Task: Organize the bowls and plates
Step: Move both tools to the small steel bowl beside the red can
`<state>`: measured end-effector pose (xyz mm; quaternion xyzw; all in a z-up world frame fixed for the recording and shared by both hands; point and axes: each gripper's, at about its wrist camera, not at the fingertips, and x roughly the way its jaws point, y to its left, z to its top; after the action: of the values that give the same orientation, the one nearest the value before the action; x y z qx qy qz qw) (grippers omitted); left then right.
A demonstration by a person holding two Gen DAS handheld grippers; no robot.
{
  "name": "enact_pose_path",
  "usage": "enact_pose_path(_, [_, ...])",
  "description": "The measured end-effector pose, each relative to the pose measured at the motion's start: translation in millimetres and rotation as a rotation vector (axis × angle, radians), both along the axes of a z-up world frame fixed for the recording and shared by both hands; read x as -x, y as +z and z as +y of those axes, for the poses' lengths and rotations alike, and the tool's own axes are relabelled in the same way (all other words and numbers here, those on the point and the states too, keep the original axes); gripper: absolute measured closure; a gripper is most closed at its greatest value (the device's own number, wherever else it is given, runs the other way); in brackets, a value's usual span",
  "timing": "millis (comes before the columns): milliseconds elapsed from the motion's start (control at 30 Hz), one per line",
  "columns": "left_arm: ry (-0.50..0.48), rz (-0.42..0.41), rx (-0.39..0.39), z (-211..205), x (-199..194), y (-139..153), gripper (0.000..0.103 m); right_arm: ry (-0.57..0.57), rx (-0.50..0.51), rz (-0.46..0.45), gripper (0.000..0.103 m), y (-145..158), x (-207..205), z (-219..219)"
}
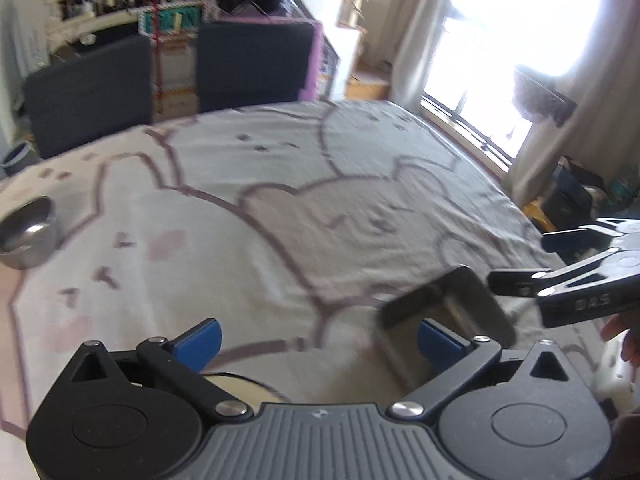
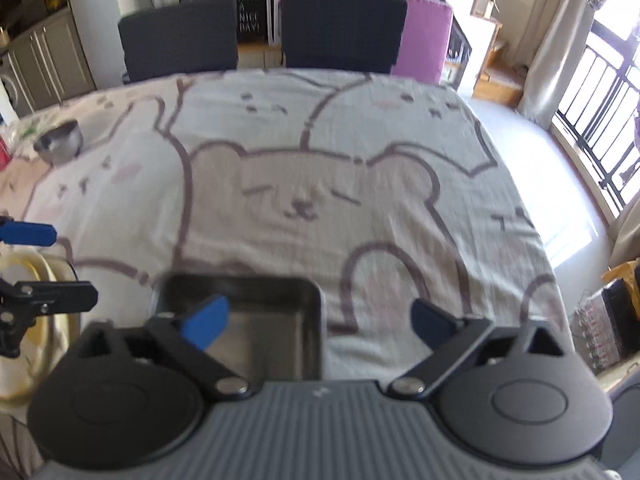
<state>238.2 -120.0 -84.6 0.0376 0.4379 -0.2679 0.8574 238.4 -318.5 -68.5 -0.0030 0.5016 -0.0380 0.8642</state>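
Left wrist view: my left claw (image 1: 318, 338) gapes wide, gripping nothing, above the cloth-covered worktop (image 1: 280, 208). A square metal tray (image 1: 460, 300) lies just ahead. My right claw (image 2: 320, 322) also gapes, hovering over that tray (image 2: 256, 316). A steel bowl (image 2: 60, 142) sits far left; cream plates (image 2: 44, 276) are nearby left.

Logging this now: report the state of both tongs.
Left tongs: open, holding nothing.
Right tongs: open, holding nothing, above the square steel tray.
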Motion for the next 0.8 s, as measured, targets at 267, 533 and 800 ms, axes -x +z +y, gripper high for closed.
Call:
enact_pose_path(267, [0.131,-0.074,0.026,69,-18,11,0.0,0.022,-0.057,-0.123,0.0,14,-26,44])
enact_pose_path(533, [0.3,-0.091,0.058,151,-43,18,0.0,0.123,-0.128,-0.179,0.0,23,-73,116])
enact_pose_path(800, [0.503,-0.147,0.04,226,-72,15,0.0,0.167,-0.256,-0.154,0.0,16,-146,192])
